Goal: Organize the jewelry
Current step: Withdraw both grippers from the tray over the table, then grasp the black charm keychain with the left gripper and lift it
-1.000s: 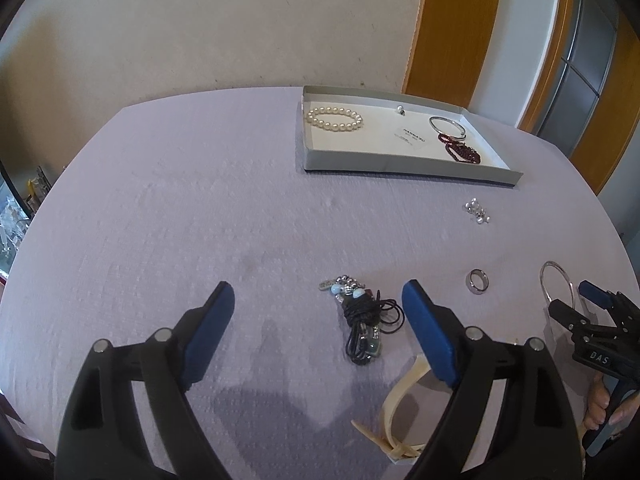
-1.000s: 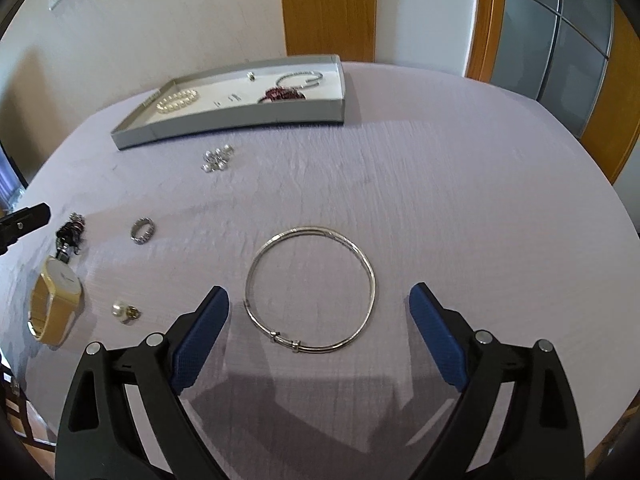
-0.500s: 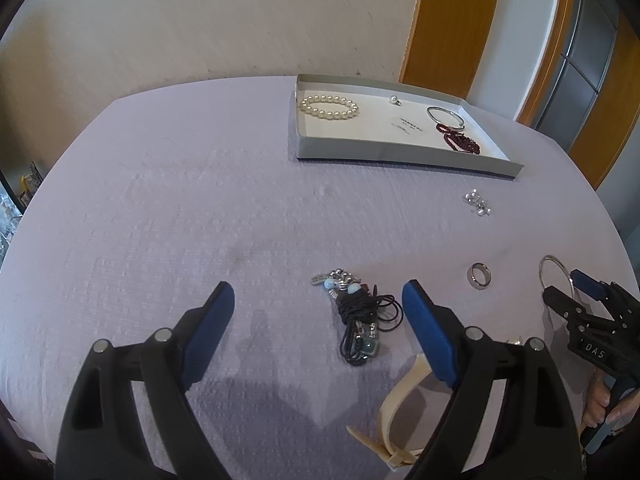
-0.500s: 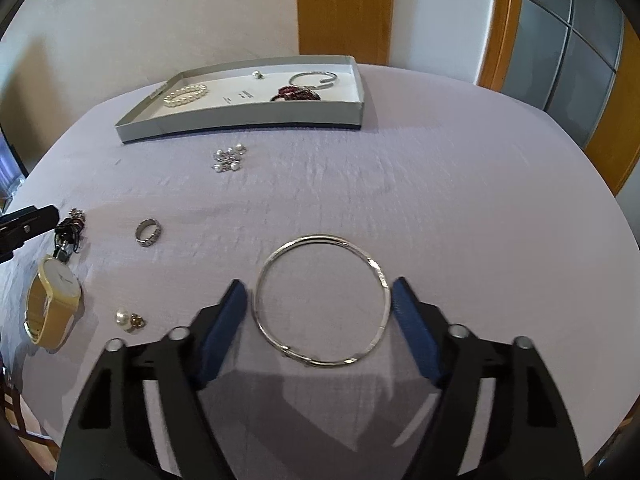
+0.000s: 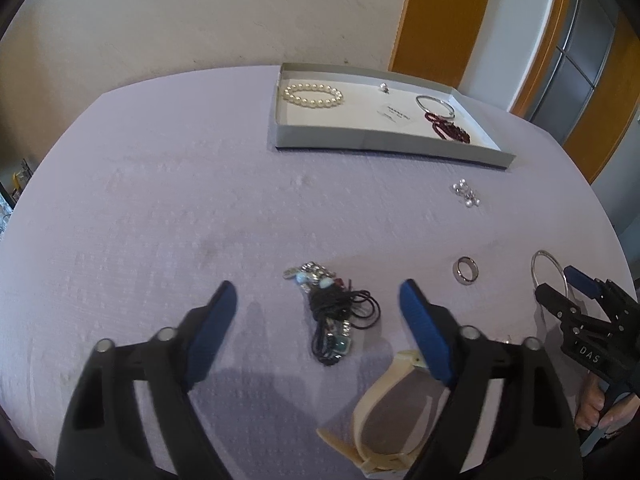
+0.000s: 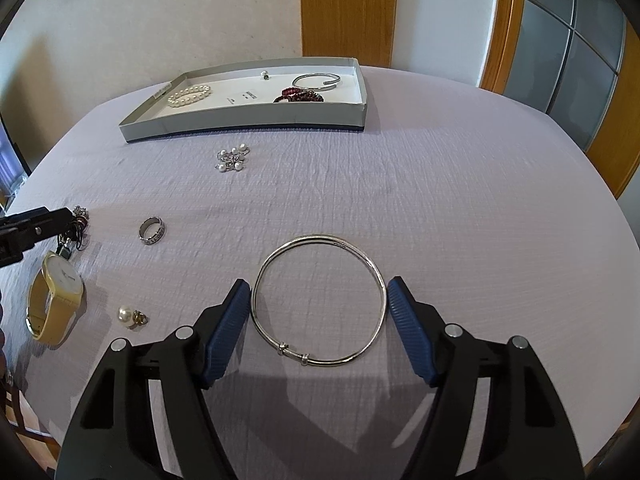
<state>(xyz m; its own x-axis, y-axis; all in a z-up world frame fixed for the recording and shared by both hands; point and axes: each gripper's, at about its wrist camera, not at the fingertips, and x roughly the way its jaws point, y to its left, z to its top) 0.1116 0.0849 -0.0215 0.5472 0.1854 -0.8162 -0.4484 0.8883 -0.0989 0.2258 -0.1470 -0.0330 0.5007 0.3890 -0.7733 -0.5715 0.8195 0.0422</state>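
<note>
My right gripper [image 6: 318, 312] is open, its blue pads on either side of a silver bangle [image 6: 319, 300] lying flat on the lilac tablecloth, close to its rim but not pressing it. My left gripper [image 5: 318, 320] is open around a tangle of black cord with beads and charms [image 5: 334, 312]. A grey tray [image 6: 244, 126] at the far side holds a pearl bracelet [image 6: 189, 95], a silver cuff [image 6: 316, 80], a red bead piece [image 6: 298, 95] and a small stud.
Loose on the cloth: a silver ring [image 6: 152, 231], a pearl earring cluster [image 6: 233, 158], a single pearl earring [image 6: 130, 315] and a cream-strap watch [image 6: 56, 304]. The round table's edge curves close on both sides.
My right gripper has moved forward and narrowed until its pads flank the bangle. My left gripper has edged forward around the cord tangle.
</note>
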